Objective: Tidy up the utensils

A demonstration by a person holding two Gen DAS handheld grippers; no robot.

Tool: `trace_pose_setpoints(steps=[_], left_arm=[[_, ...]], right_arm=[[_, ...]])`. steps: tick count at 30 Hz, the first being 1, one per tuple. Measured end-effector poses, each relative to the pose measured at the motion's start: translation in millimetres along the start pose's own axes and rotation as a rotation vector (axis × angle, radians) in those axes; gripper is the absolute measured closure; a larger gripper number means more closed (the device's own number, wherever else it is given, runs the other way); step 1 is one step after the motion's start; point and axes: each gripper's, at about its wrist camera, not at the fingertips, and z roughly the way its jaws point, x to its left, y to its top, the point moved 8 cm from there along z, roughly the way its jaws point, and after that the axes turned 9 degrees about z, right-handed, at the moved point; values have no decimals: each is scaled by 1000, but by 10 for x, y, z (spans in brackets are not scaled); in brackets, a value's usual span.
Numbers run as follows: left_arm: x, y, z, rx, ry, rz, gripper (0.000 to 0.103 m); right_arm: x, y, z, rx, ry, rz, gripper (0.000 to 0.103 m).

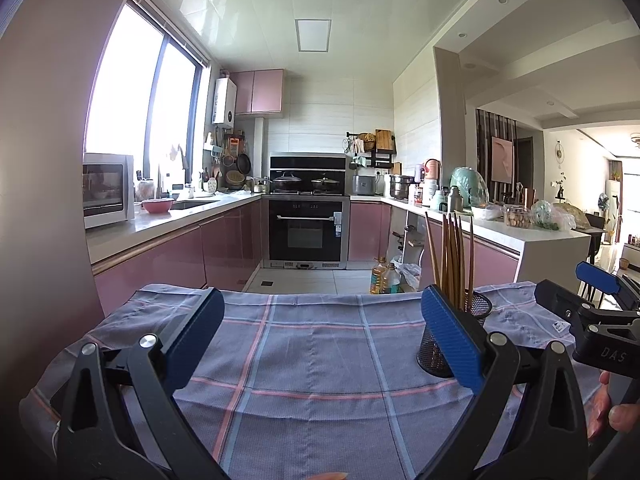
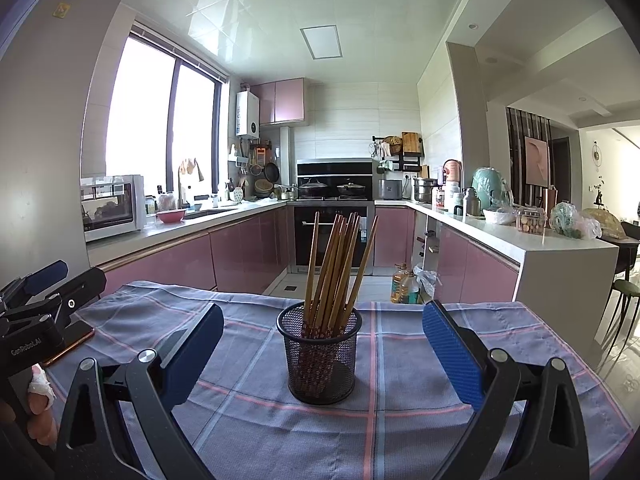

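Observation:
A black mesh holder (image 2: 320, 354) stands upright on the checked cloth, with several brown chopsticks (image 2: 334, 264) leaning in it. My right gripper (image 2: 322, 340) is open, its blue pads either side of the holder and a little nearer than it, touching nothing. In the left wrist view the same holder (image 1: 478, 308) and chopsticks (image 1: 452, 256) sit behind the right blue pad. My left gripper (image 1: 320, 332) is open over bare cloth, left of the holder. The right gripper (image 1: 596, 300) shows at that view's right edge, held by a hand (image 1: 608, 408).
The blue-and-pink checked cloth (image 2: 400, 420) covers the table; its far edge drops to the kitchen floor. A phone (image 2: 70, 344) lies on the cloth at the left under the left gripper (image 2: 36, 300). Oil bottles (image 2: 404, 284) stand on the floor beyond. Pink cabinets and counters ring the room.

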Motion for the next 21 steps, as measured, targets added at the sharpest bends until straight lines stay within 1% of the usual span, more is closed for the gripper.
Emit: trace_pose_setpoints(steps=[21], left_arm=[[12, 8, -25, -5, 6, -1, 6]], right_arm=[[15, 0, -9, 4, 0, 5, 7]])
